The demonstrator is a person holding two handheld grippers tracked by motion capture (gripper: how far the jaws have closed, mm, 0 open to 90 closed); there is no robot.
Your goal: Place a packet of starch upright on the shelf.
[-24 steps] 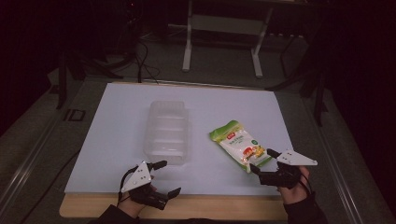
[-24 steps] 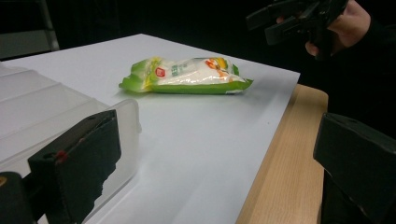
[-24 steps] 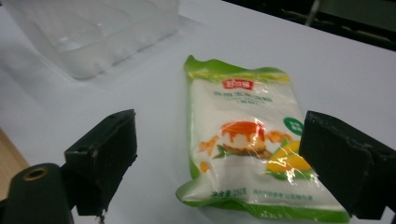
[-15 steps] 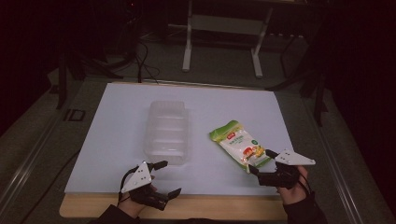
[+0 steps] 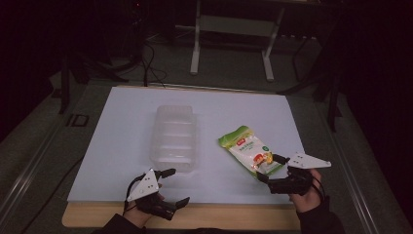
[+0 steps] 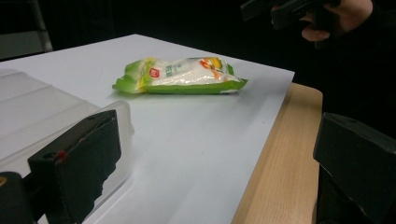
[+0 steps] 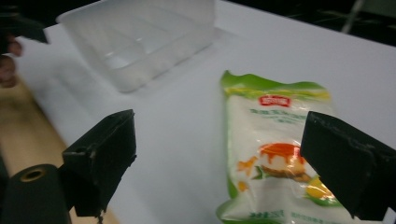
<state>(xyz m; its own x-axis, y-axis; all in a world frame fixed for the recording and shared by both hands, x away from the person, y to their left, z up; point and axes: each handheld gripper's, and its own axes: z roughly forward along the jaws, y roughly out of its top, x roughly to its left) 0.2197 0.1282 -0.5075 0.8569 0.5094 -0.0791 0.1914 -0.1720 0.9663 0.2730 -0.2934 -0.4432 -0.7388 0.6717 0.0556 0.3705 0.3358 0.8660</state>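
A white sheet covers the wooden table. At its centre lies a clear plastic tub, empty. At about four o'clock from the tub, apart from it, a green and white food packet lies flat. The right gripper sits at the packet's near end, jaws spread wide with one on each side of that end, gripping nothing. The left gripper hovers at seven o'clock, just below the tub's near edge, jaws wide apart and empty.
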